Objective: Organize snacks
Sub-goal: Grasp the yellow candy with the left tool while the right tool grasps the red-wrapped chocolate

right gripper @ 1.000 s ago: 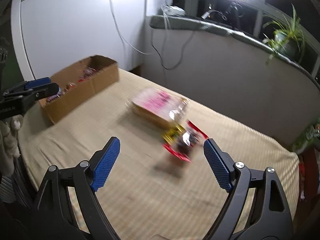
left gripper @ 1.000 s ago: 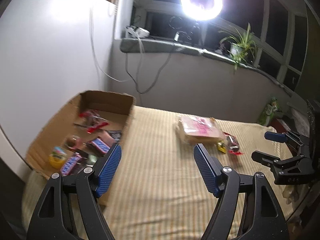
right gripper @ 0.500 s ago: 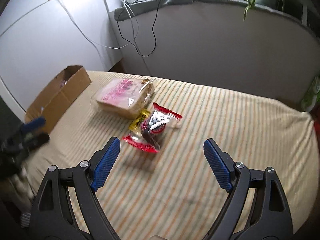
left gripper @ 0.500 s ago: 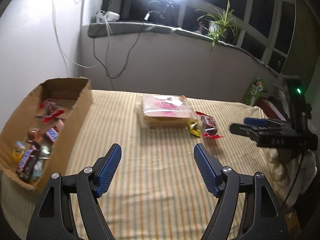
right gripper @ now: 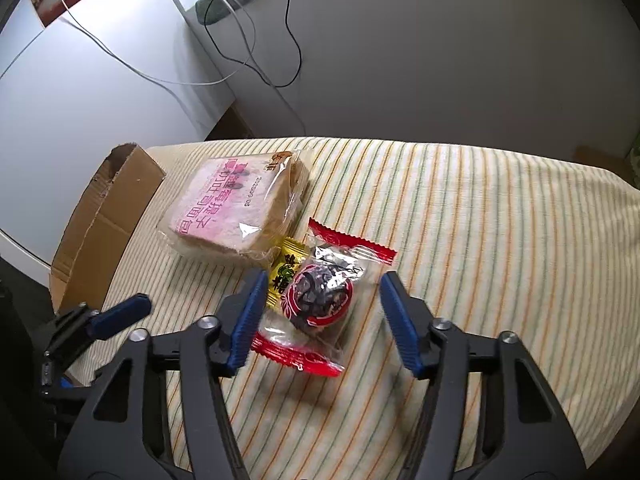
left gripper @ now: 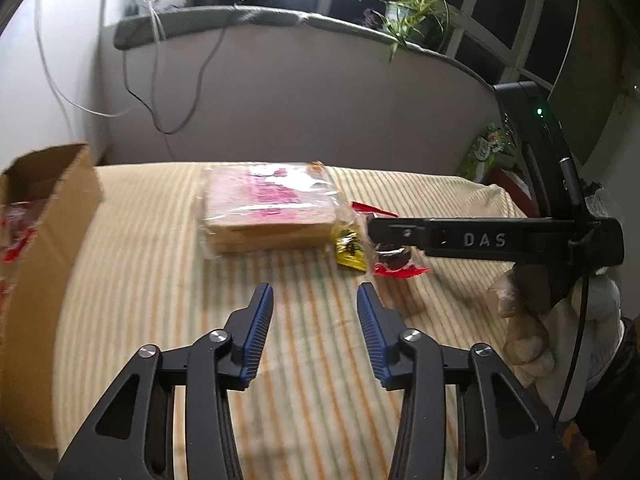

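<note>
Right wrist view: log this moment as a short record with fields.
right claw: open, straddling the red-edged snack packet, not closed on it
left claw: open, holds nothing
yellow candy: against the packet's left side
bread bag: flat on the striped cloth, behind the candy
cardboard box: at the cloth's left edge

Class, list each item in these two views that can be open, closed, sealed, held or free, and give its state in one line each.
Left gripper: open, holding nothing.
Right gripper: open, fingers on either side of the red-edged snack, not closed on it.
Red-edged snack: sealed, lying on the striped cloth.
Yellow candy: wrapped, beside the snack.
Bread pack: sealed, lying flat.
Cardboard box: open at the top.
</note>
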`<state>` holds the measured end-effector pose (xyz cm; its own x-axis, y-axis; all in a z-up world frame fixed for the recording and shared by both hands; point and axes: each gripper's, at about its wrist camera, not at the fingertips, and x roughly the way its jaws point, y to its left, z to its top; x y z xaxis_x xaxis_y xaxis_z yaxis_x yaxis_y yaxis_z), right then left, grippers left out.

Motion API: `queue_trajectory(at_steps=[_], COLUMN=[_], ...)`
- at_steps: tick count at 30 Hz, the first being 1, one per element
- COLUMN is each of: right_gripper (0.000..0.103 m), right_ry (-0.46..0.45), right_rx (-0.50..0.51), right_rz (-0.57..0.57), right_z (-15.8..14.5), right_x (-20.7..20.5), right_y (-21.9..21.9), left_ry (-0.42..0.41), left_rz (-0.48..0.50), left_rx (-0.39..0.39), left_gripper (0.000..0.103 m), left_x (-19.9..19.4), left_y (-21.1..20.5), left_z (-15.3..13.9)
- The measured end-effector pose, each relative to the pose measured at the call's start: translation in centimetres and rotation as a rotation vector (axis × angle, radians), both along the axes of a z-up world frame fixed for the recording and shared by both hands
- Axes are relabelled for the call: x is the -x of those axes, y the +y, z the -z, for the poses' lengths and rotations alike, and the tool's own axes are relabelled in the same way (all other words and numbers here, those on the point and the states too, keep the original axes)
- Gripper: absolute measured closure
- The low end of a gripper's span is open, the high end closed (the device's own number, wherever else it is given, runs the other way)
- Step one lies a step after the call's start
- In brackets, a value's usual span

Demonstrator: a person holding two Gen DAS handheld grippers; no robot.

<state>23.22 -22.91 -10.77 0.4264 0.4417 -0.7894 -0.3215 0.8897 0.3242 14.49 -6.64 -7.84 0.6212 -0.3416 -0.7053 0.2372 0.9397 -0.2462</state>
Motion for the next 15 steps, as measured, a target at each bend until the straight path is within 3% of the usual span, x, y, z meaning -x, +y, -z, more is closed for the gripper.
queue_trajectory(at_steps=[7, 15], right_gripper=[0.059, 0.064], right_ry=[0.025, 0.028], right_rx=[0.029, 0.032], right_rz=[-0.020, -0.003], right_z=[0.8, 1.0], right_x=[-0.9, -1.5], right_y=[0.5, -1.3], left_ry=[0.031, 0.037], left_rz=[0.043, 0.097], left_rx=[0.009, -0.030], left_gripper=[0.067, 0.067], left_x=[-2.3, -4.2], left_y=[-1.7, -4.7], left_z=[1.2, 1.8])
